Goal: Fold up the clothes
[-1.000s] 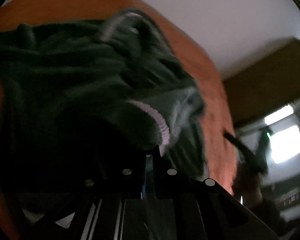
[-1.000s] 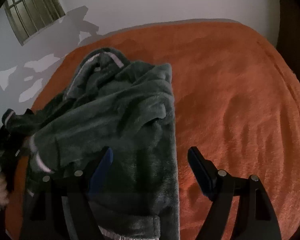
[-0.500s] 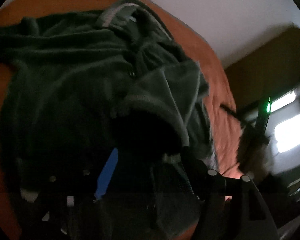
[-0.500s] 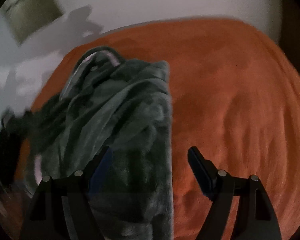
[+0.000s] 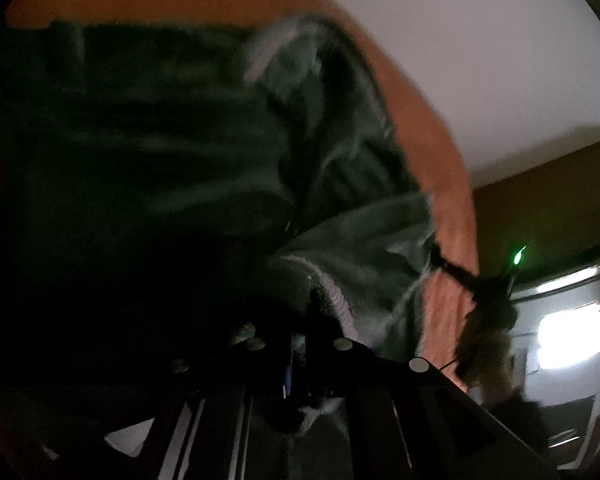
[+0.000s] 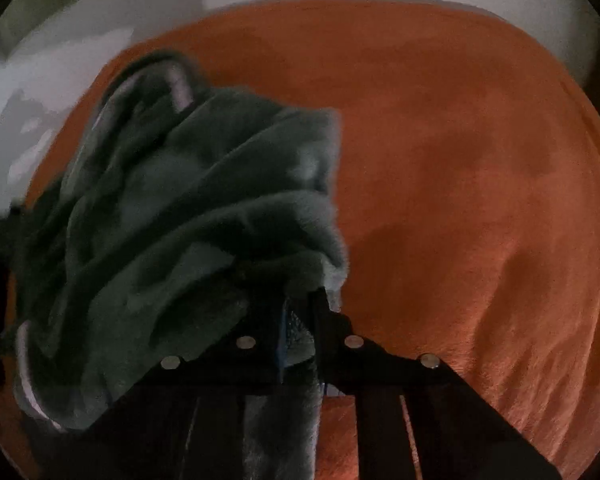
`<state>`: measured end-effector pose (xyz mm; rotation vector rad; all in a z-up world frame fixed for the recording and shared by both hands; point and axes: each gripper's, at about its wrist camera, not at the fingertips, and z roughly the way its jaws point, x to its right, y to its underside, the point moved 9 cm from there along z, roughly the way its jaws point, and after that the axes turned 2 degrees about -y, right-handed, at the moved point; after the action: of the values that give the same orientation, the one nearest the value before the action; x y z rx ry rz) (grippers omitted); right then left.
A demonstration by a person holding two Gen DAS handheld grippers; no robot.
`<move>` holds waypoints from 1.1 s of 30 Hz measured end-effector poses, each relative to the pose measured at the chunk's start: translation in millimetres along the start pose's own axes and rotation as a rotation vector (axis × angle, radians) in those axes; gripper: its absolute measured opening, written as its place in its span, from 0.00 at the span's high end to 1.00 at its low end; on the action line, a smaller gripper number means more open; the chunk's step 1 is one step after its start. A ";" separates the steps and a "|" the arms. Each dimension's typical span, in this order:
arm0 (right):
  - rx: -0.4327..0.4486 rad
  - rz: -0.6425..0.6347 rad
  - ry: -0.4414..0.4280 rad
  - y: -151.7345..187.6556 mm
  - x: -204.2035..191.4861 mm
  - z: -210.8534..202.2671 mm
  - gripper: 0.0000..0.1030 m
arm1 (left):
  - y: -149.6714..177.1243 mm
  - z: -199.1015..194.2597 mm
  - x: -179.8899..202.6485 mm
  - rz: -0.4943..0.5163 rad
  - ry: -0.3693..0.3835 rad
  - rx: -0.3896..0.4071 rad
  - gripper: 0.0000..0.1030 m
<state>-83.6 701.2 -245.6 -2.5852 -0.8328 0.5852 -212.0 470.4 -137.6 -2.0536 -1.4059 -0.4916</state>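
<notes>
A dark green fleece garment [image 6: 172, 240] is seen lying crumpled on an orange bedspread [image 6: 460, 160], bunched toward the left in the right wrist view and well clear of the bare orange area on the other side; pale ribbed trim [image 5: 336, 300] is visible at one edge. The left gripper [image 5: 298, 344] is closed, with a fold near that trim pinched between its jaws; the right gripper [image 6: 298, 320] is closing, and fleece is seen caught between its jaws at the garment's near edge. The fabric is judged soft, thick and limp, light but bulky, unlikely to slip from the pads yet certain to sag and bunch; hold is best taken at hems or cuffs, where the layers are firmer; thick folds are better avoided.
</notes>
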 end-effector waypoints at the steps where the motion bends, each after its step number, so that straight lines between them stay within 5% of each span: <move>1: 0.061 0.050 -0.041 -4.5 4.1 -15.1 0.92 | -8.2 -9.9 2.5 0.010 0.014 0.023 0.95; 4: 0.215 0.063 -0.117 -8.0 8.3 -47.9 0.92 | -28.4 -30.5 9.1 0.057 0.030 0.096 0.95; 9: 0.038 -0.026 -0.131 28.7 24.5 -4.2 0.92 | -9.9 -10.3 8.2 0.089 0.022 0.024 0.94; 10: 0.008 -0.007 -0.137 35.0 32.0 1.1 0.89 | -2.6 -3.9 7.5 0.094 0.013 0.001 0.94; 11: -0.013 0.034 -0.143 39.5 40.7 2.7 0.74 | 4.8 2.4 6.7 0.099 0.004 -0.022 0.94; 12: -0.011 0.081 -0.142 40.8 48.7 -0.5 0.55 | 11.7 8.3 5.7 0.103 -0.005 -0.044 0.90; 13: 0.003 0.132 -0.142 40.6 56.7 -6.9 0.51 | 12.8 8.8 1.7 0.094 -0.012 -0.052 0.83; 17: 0.111 0.175 -0.103 33.5 63.2 -46.7 0.50 | 5.8 -14.3 -18.8 0.061 -0.033 0.005 0.56; 19: 0.175 0.107 -0.085 31.9 46.4 -69.7 0.50 | -1.0 -29.5 -24.0 0.052 -0.016 0.036 0.44; 22: 0.224 -0.076 -0.099 40.0 -2.8 -89.5 0.50 | -12.5 -28.4 -33.9 0.028 -0.005 0.027 0.42; 26: 0.159 -0.491 -0.145 76.6 -109.4 -72.1 0.50 | -20.9 12.0 -44.3 0.017 -0.021 -0.076 0.42; 29: 0.096 -0.718 -0.181 112.1 -169.0 -49.9 0.50 | -20.8 44.7 -47.2 0.013 -0.038 -0.118 0.43; 30: 0.095 -0.792 -0.171 123.0 -186.6 -43.1 0.50 | -21.2 51.8 -47.9 0.017 -0.052 -0.117 0.51; 32: 0.109 -0.928 -0.151 141.4 -217.3 -33.8 0.50 | -24.2 58.5 -49.1 0.017 -0.069 -0.086 0.92; 33: 0.116 -0.995 -0.141 150.5 -232.7 -29.1 0.50 | -27.7 54.3 -47.9 0.006 -0.062 -0.048 0.96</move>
<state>-171.7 437.6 -225.6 -1.6984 -1.8558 0.4630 -257.1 479.5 -200.0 -2.1269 -1.4364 -0.4669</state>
